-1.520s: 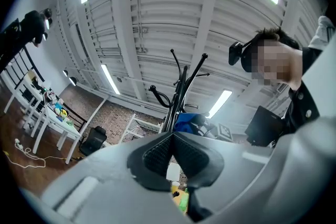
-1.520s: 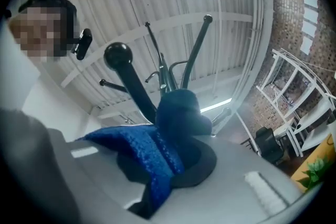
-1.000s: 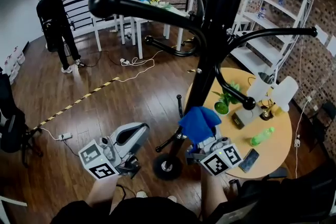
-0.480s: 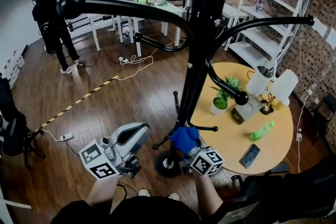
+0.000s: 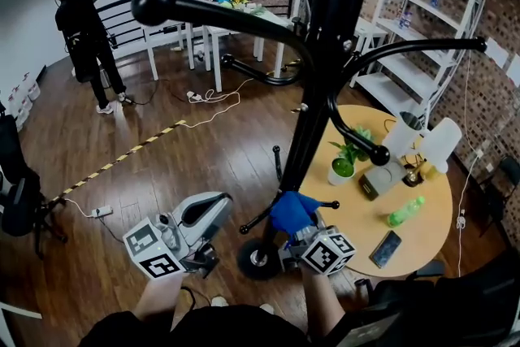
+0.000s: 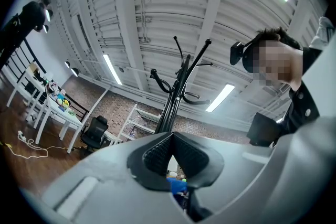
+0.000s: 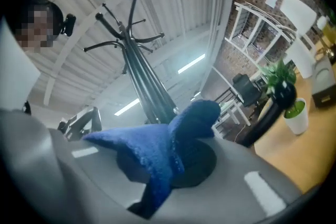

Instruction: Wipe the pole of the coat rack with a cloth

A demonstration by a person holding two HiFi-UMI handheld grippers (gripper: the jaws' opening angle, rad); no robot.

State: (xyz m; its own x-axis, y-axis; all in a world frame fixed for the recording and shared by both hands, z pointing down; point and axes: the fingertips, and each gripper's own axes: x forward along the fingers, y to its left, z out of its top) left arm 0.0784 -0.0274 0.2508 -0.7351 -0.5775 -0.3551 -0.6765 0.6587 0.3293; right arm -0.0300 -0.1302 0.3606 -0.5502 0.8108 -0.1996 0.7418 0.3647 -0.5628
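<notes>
The black coat rack pole [image 5: 321, 93] runs from the top of the head view down to its base [image 5: 258, 260]. My right gripper [image 5: 294, 225] is shut on a blue cloth [image 5: 291, 210], which lies against the low part of the pole just above the base legs. In the right gripper view the cloth [image 7: 157, 149] fills the jaws and the pole [image 7: 149, 92] rises behind it. My left gripper [image 5: 213, 206] hangs apart, left of the base, with its jaws shut on nothing. The left gripper view shows the rack [image 6: 173, 97] beyond the closed pads [image 6: 157, 152].
A round wooden table [image 5: 431, 199] stands close on the right with a potted plant [image 5: 343, 166], a green bottle [image 5: 405, 211] and a phone [image 5: 385, 249]. White shelving [image 5: 414, 20] stands behind it. A person [image 5: 85, 36] stands far back left near white tables [image 5: 215, 12].
My right gripper has carried the cloth down the pole from higher up, then come up a little. The left gripper has stayed where it was.
</notes>
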